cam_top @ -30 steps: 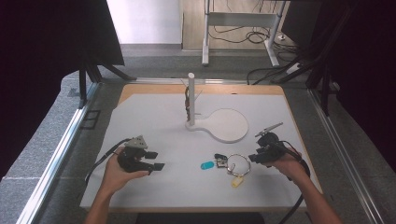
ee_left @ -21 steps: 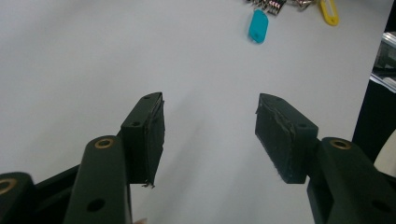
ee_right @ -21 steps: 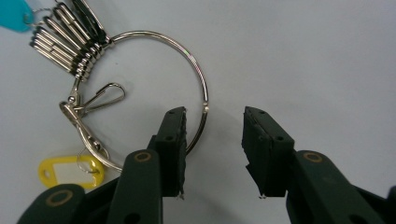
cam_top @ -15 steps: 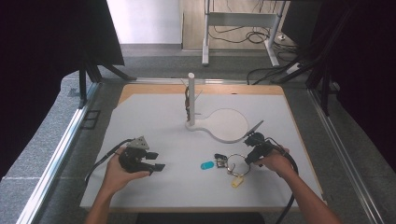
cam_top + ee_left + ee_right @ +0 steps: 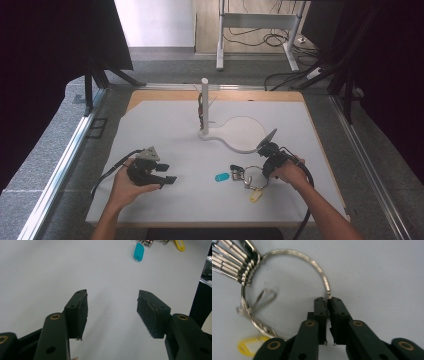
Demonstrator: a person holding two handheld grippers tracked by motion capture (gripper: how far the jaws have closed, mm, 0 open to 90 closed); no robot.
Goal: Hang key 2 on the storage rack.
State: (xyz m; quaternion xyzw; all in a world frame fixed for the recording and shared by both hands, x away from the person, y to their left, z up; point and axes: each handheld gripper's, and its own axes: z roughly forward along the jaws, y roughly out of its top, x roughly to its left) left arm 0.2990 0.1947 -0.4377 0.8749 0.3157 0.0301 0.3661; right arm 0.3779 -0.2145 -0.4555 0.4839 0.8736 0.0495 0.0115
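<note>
Near the bench's (image 5: 165,120) front edge, the right gripper (image 5: 328,300) has just clenched its fingers on a metal key ring (image 5: 312,261); the left gripper's (image 5: 112,308) fingers stand released, holding nothing.

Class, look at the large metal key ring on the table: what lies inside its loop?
Inside the key ring lies bare white table and a small wire loop. The right gripper, just closed, pinches the ring's wire, hiding that stretch.
</note>
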